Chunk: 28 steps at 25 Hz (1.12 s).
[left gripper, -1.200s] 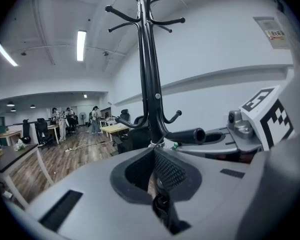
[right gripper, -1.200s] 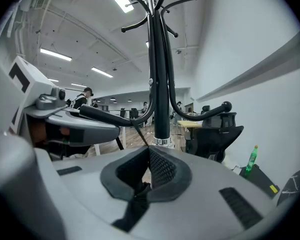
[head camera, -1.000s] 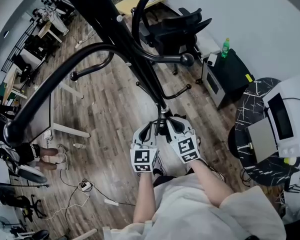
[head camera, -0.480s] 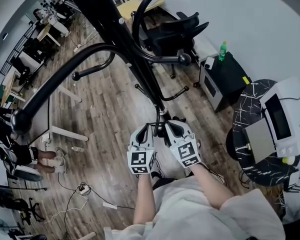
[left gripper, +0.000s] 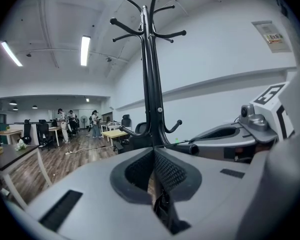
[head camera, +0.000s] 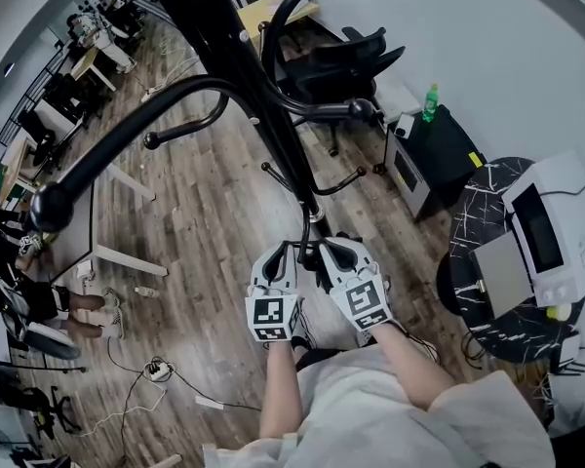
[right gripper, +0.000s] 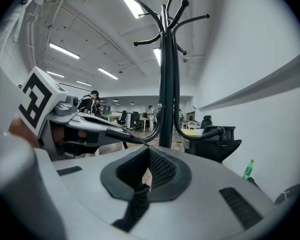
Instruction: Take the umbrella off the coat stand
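Right tool [right gripper: 148, 153] higher, umbrella [right gripper: 135, 206] between jaws.

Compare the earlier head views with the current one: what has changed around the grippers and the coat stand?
Nothing clearly moved, and nothing was gripped or released. The left gripper and right gripper stay side by side, jaws shut, close to the coat stand pole. Only the camera's framing drifted slightly.

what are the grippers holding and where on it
Cannot tell: left gripper and right gripper are both shut by the stand, something dark between the jaws, but no umbrella shows.
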Each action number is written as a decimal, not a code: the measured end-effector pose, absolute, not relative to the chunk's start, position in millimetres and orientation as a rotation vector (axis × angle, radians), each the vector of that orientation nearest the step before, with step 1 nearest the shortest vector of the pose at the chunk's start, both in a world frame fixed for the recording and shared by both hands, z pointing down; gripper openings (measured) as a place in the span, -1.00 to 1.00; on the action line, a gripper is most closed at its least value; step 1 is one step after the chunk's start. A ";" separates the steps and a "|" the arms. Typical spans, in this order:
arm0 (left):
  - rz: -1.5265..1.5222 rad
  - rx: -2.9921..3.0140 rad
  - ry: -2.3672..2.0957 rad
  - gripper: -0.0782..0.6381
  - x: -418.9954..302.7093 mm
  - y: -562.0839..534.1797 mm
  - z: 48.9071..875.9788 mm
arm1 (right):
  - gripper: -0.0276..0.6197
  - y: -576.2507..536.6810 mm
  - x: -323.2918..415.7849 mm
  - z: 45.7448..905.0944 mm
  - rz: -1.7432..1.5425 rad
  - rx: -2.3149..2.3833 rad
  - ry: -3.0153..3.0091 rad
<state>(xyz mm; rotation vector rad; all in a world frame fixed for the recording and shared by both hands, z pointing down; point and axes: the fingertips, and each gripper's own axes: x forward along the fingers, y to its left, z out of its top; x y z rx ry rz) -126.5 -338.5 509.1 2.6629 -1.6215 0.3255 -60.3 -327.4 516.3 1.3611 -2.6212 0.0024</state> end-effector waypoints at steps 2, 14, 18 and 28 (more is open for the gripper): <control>0.328 2.663 -1.622 -0.72 -127.1 -336.2 509.0 | -0.89 -324.8 -61.0 516.4 0.002 1.355 -2.622; 0.402 2.692 -1.659 -0.72 -130.7 -324.2 504.9 | -0.89 -318.0 -69.7 512.8 0.013 1.329 -2.654; 0.543 2.733 -1.694 -0.72 -129.2 -320.2 502.6 | -0.89 -316.8 -70.7 509.5 0.044 1.337 -2.674; 0.690 2.709 -1.775 -0.72 -134.9 -307.4 501.2 | -0.89 -309.1 -75.1 499.9 0.133 1.320 -2.763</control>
